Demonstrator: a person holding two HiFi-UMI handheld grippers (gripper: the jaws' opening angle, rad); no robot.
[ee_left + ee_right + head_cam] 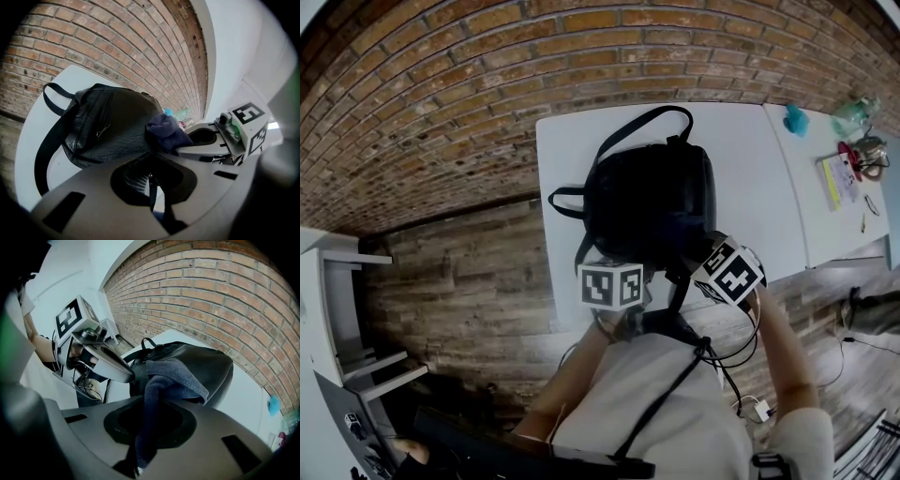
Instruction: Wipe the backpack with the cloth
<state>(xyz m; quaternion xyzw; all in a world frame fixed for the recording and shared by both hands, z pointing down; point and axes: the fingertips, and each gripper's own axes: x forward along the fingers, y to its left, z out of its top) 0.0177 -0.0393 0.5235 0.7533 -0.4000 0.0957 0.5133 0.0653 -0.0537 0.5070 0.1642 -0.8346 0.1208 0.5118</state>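
Both grippers are at the black backpack on the white table. R gripper: jaws clamped on the blue cloth, which runs up btwn them and drapes onto the backpack just ahead of the tips. L gripper: jaws pinched together on a thin dark strap, w/ the backpack just ahead.

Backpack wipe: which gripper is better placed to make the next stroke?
Right. The right gripper is shut on the cloth, which lies against the backpack. The left gripper is shut on a thin strap, so it seems busy steadying the bag.
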